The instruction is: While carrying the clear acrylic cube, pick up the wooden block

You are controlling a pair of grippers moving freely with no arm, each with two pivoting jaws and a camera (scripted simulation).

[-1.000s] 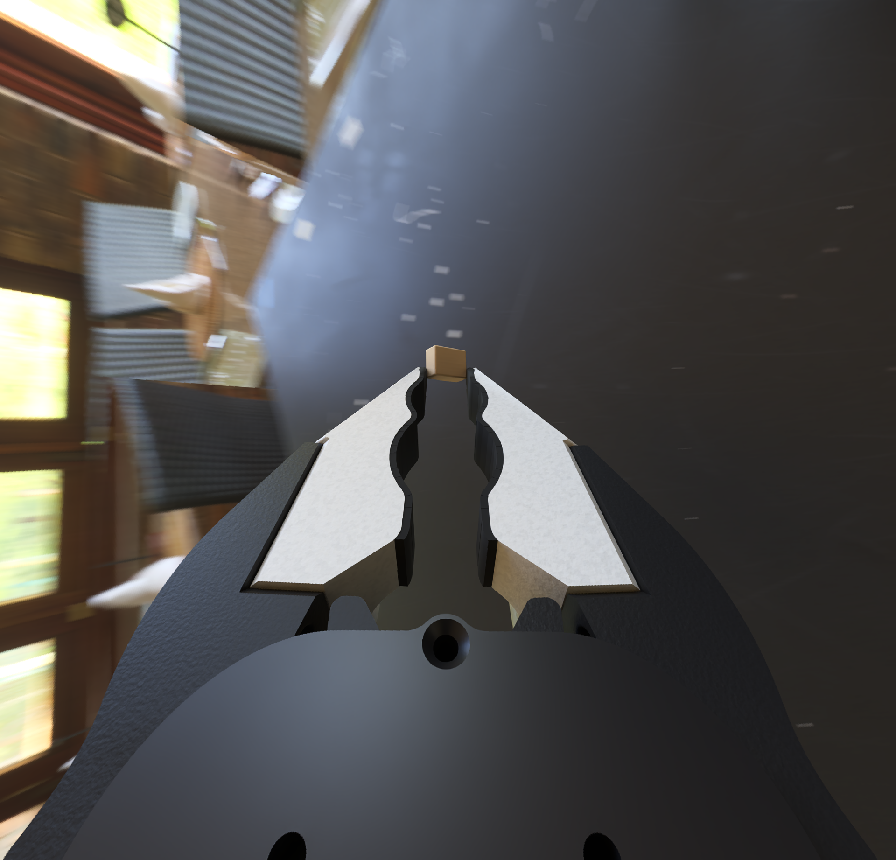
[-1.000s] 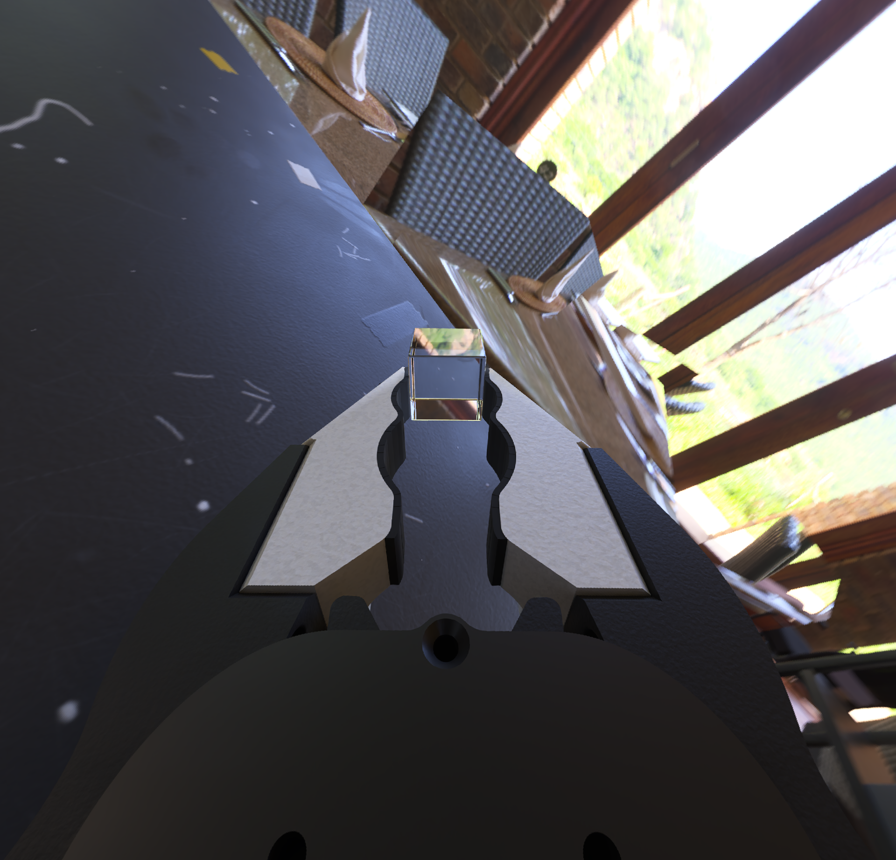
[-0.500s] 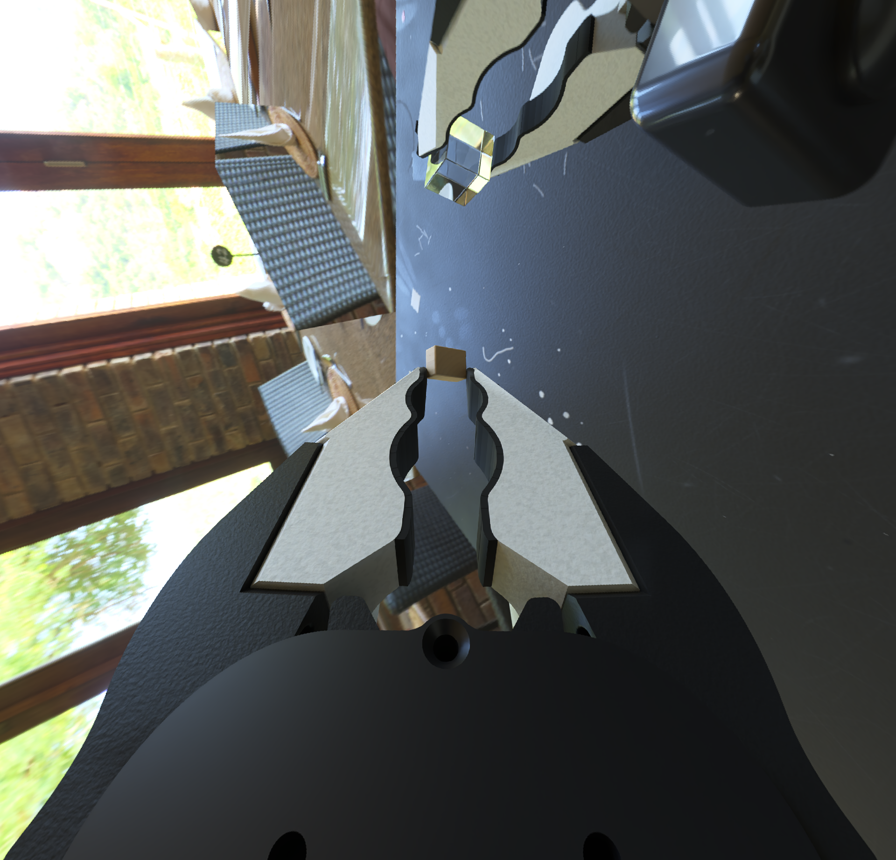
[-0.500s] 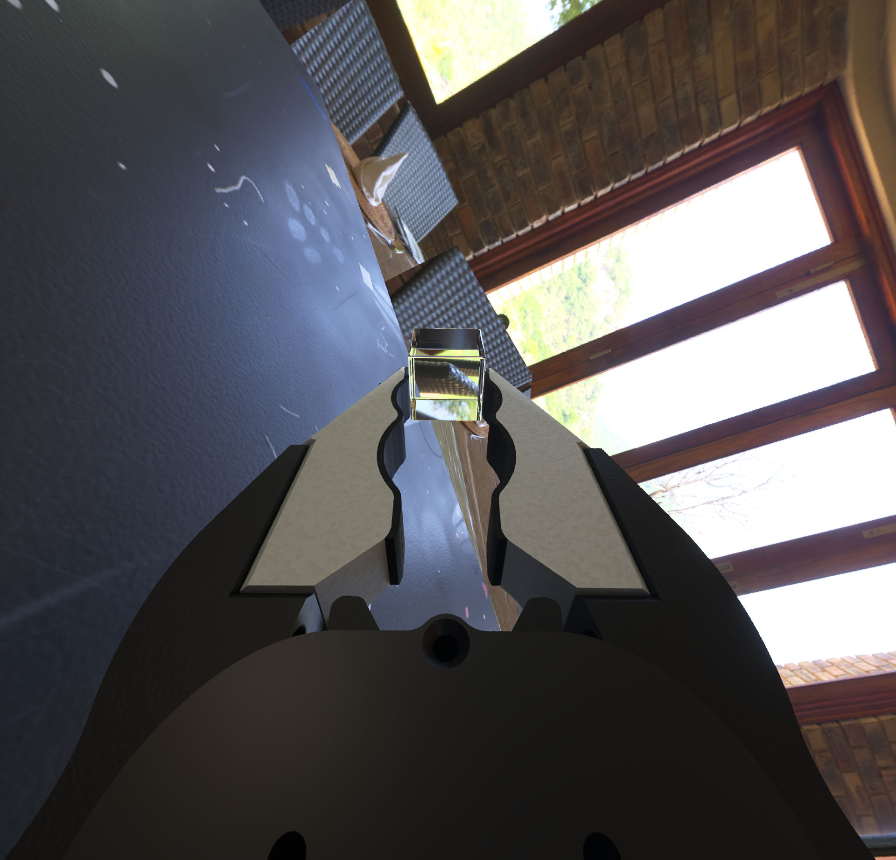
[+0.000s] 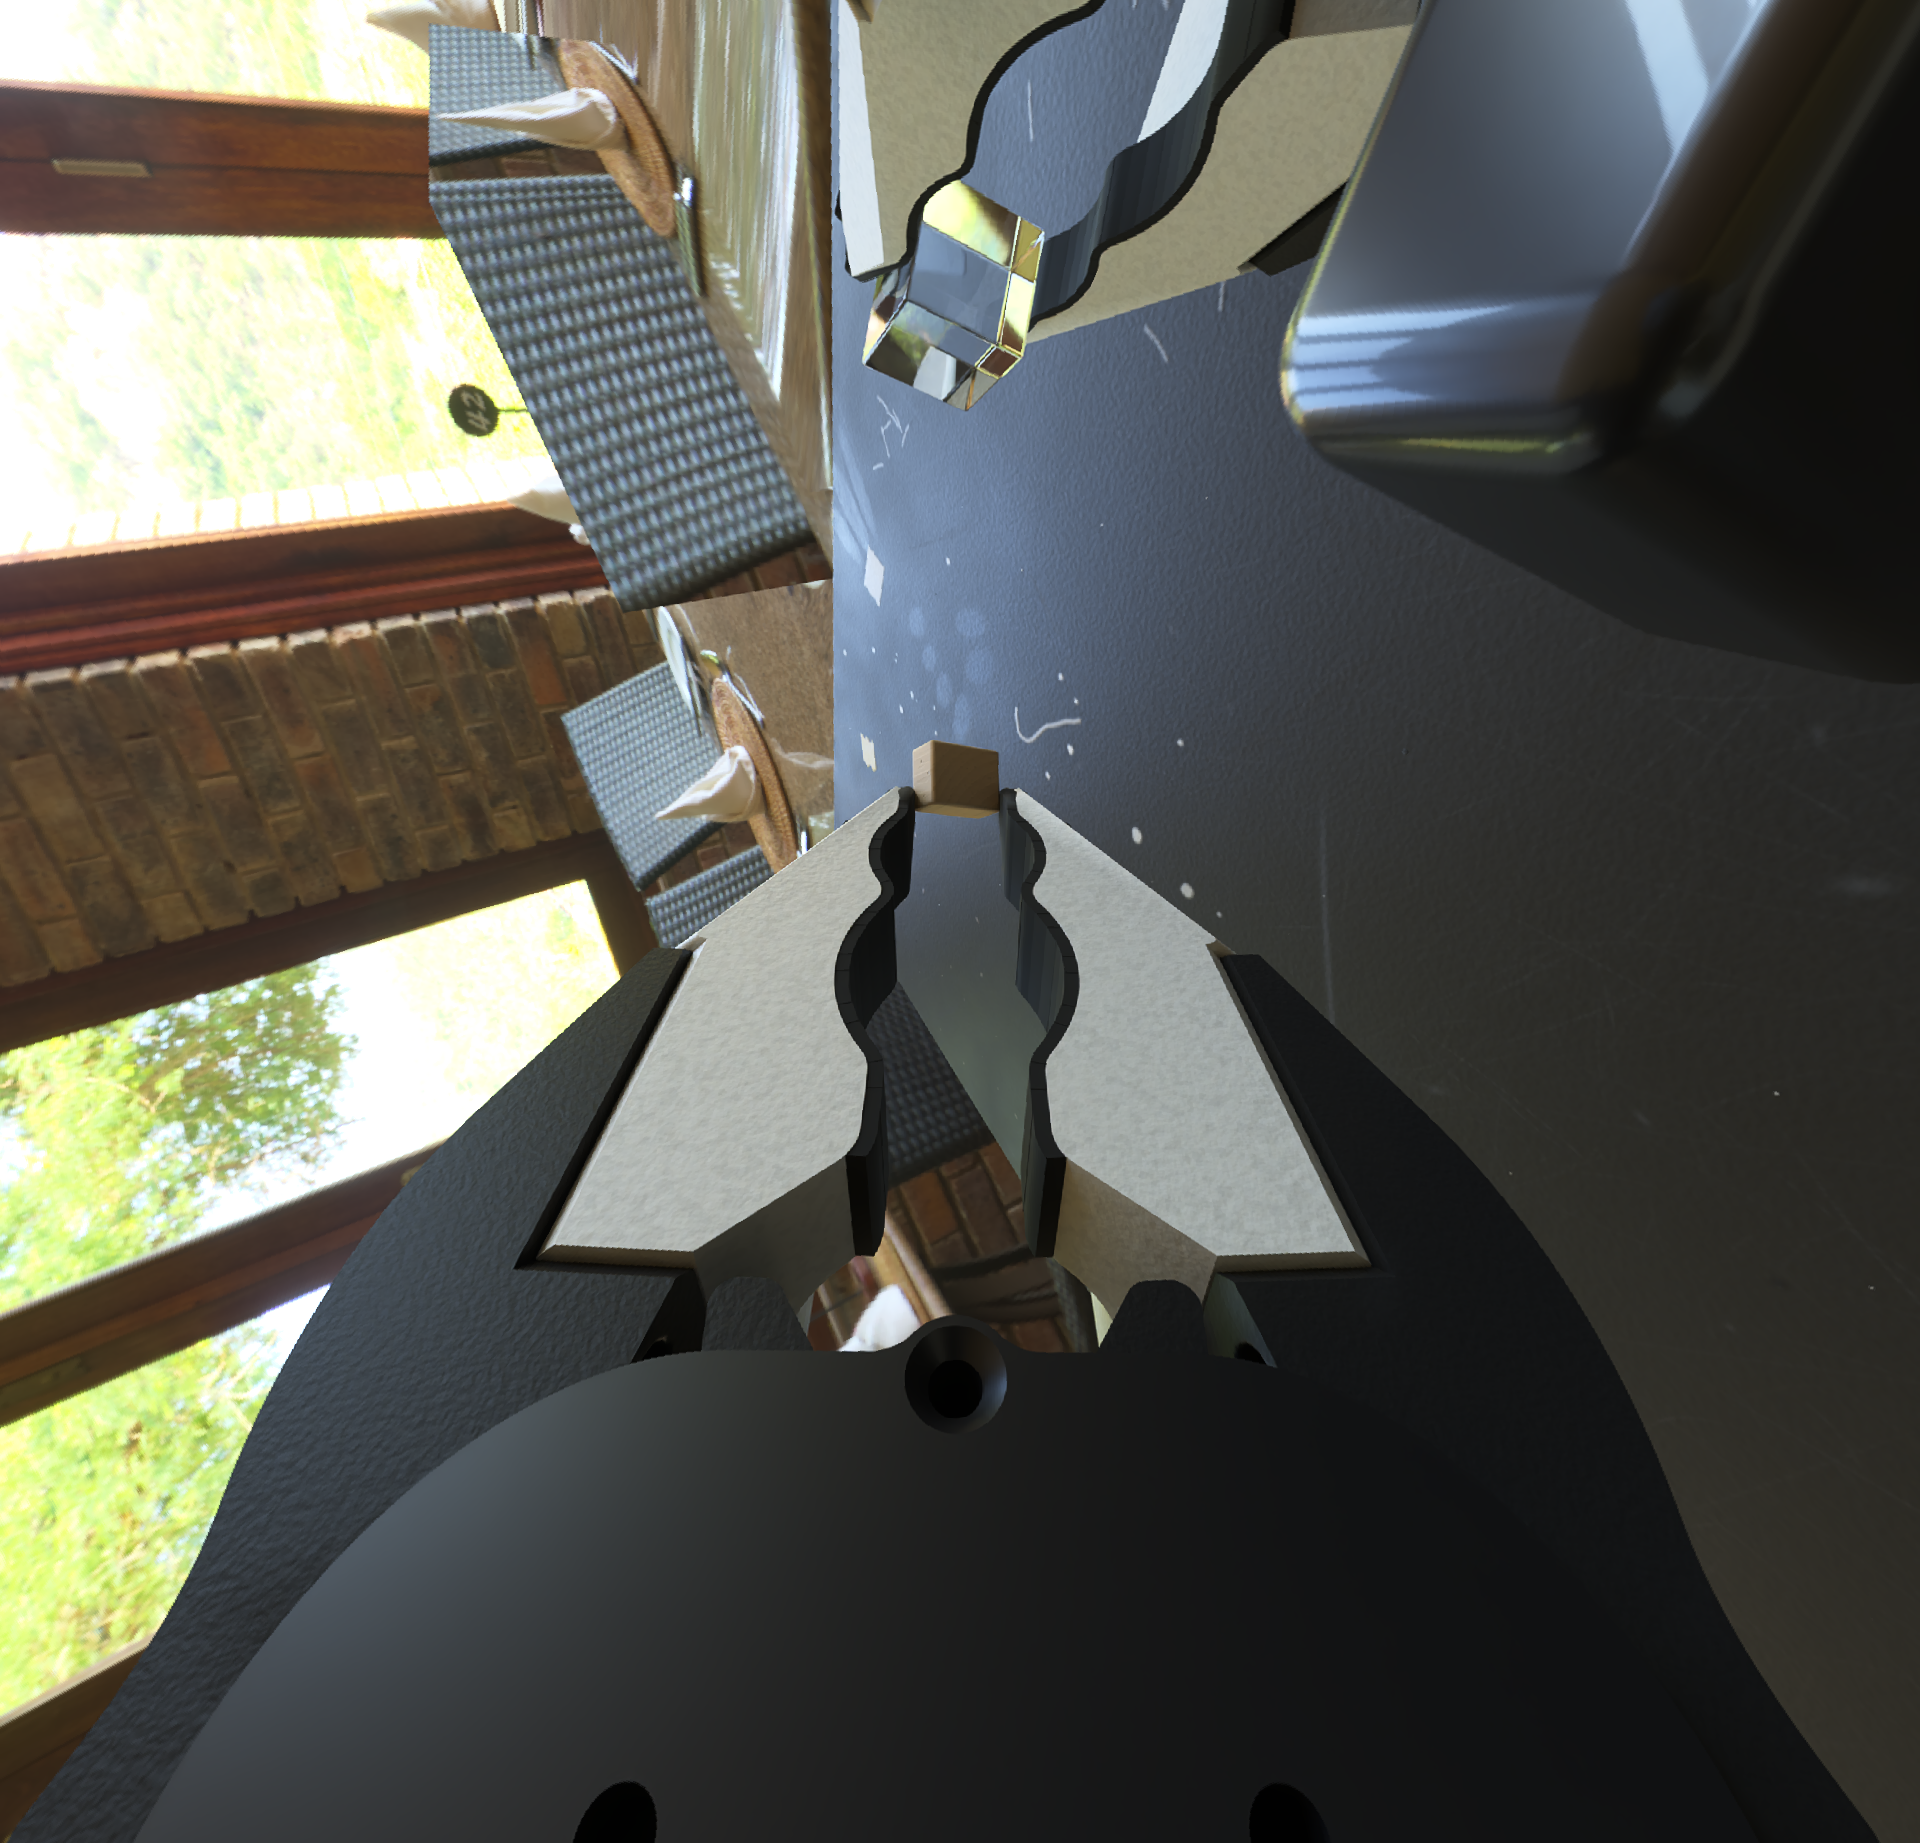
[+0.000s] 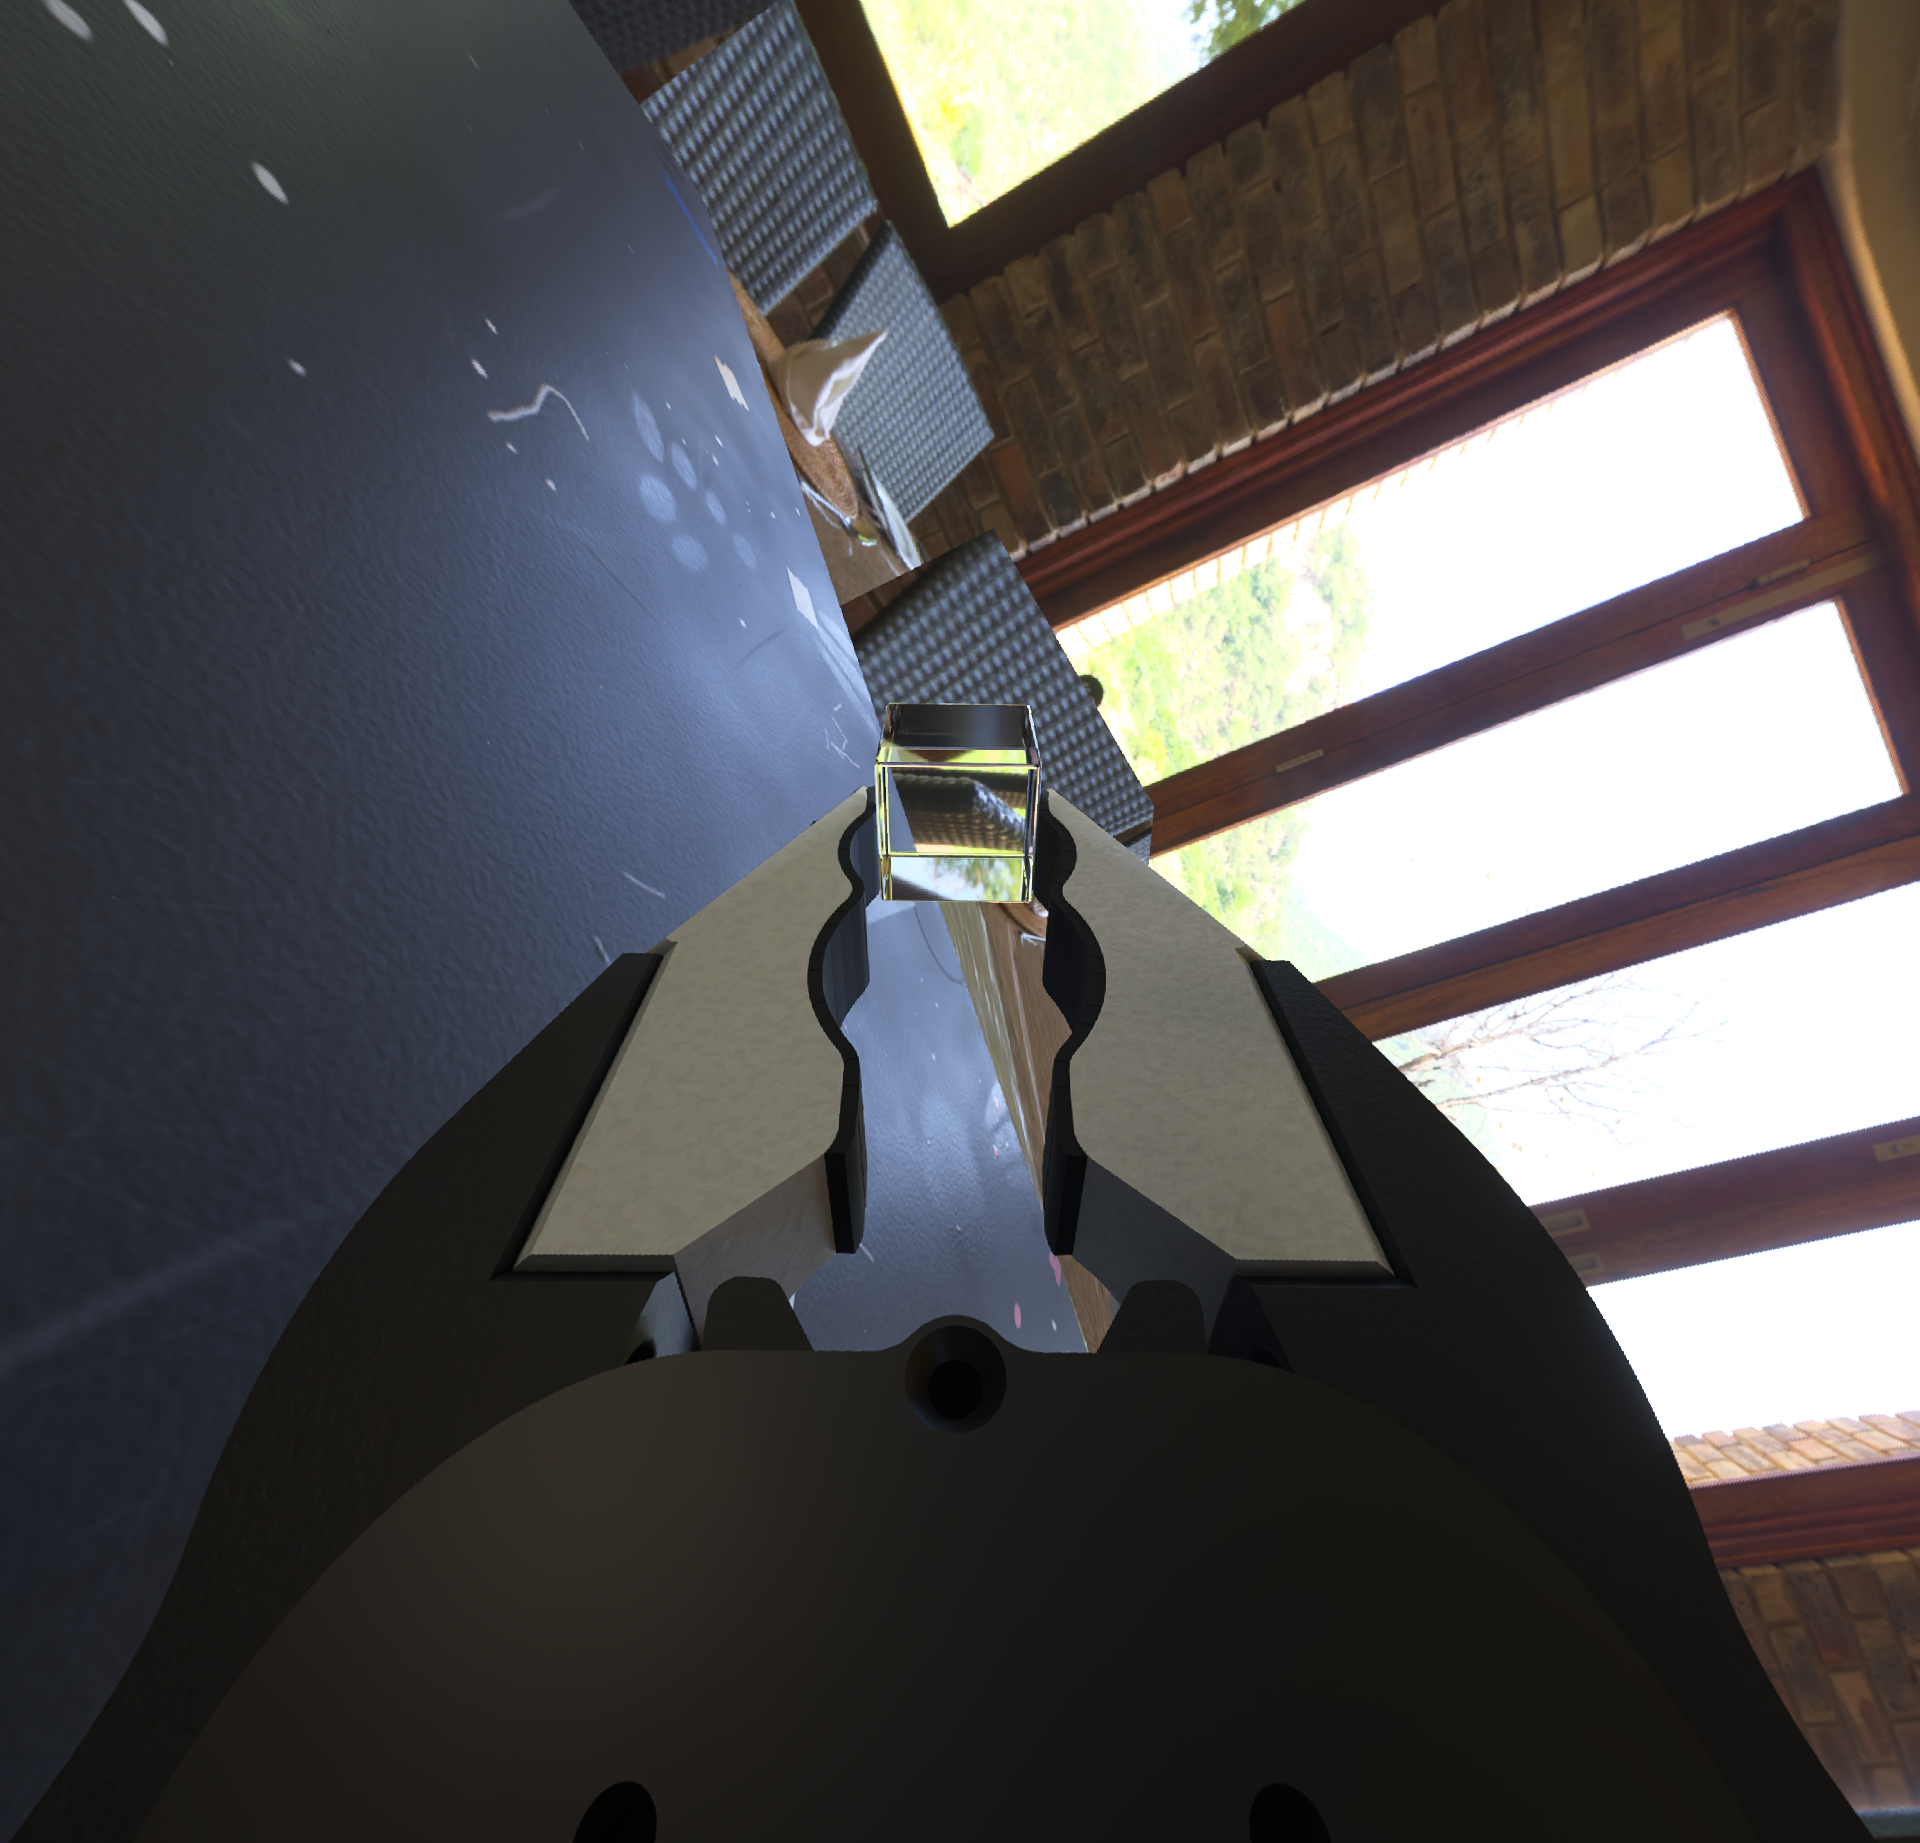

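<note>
Both grips hold. We see the left gripper (image 5: 956, 804) pinching the block (image 5: 954, 778) at centre frame and the right gripper (image 6: 956, 825) pinching the cube (image 6: 957, 817). Since a second ago both have swung off the dark table (image 5: 1351, 858), so the pickup looks complete. Only the left view shows both loads, with the cube at upper centre.
</note>
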